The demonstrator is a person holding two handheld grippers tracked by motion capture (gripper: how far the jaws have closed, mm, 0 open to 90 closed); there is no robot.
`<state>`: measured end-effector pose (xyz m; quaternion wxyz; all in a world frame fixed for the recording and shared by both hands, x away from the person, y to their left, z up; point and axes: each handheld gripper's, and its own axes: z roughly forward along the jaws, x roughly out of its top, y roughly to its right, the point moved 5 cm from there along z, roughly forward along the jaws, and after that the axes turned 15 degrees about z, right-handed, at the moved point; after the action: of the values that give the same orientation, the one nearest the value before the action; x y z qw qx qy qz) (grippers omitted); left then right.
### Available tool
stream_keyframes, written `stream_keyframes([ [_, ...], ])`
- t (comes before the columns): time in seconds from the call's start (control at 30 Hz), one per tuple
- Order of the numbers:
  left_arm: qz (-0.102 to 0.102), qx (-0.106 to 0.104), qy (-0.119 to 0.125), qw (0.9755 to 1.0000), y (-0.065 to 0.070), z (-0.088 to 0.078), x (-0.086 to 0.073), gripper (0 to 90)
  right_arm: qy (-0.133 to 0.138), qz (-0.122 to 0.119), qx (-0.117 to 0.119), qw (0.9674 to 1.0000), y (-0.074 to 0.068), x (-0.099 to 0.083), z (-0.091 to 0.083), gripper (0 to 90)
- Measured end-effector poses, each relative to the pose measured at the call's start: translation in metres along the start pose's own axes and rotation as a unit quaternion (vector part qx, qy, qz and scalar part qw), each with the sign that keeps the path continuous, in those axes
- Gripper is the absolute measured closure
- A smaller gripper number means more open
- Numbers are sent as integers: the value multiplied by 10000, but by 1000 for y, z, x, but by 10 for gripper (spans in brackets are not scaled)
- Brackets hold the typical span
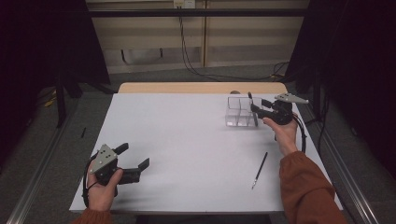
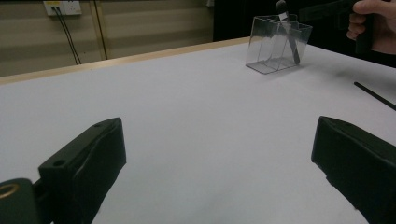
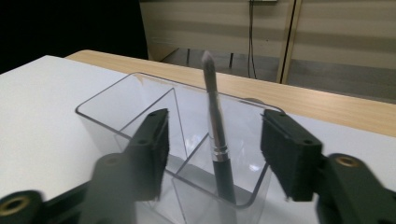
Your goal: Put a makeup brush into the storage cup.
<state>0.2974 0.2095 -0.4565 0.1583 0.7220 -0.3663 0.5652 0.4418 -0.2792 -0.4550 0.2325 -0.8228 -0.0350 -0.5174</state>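
While the right gripper hung over the clear organizer near the desk's far right corner, its jaws stood apart — a brush stood between them, leaning in a near compartment, with no pad touching it. By my reading that brush was delivered. One more slim black brush lay flat on the desk near the right edge — probably next to go in. The left gripper rested by the near left corner, jaws wide, holding nothing.

Both tools open-jawed, apart
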Motion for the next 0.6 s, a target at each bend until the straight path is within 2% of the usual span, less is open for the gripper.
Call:
stream_keyframes([
  [0.2,-2,10,3,10000,0,0,0,31,-33,-78,158,9998,-6,-6,-7,220],
  [0.3,-4,16,3,10000,0,0,0,31,-27,2,256,9997,-7,-6,-10,183],
  [0.4,1,17,0,10000,0,-1,0,31,6,121,190,9997,-7,-6,-14,60],
  [0.57,0,13,11,10000,0,-1,0,32,29,240,256,9994,-9,-9,-19,9],
  [0.6,2,13,13,10000,0,-1,0,32,13,170,272,9995,-9,-10,-20,0],
])
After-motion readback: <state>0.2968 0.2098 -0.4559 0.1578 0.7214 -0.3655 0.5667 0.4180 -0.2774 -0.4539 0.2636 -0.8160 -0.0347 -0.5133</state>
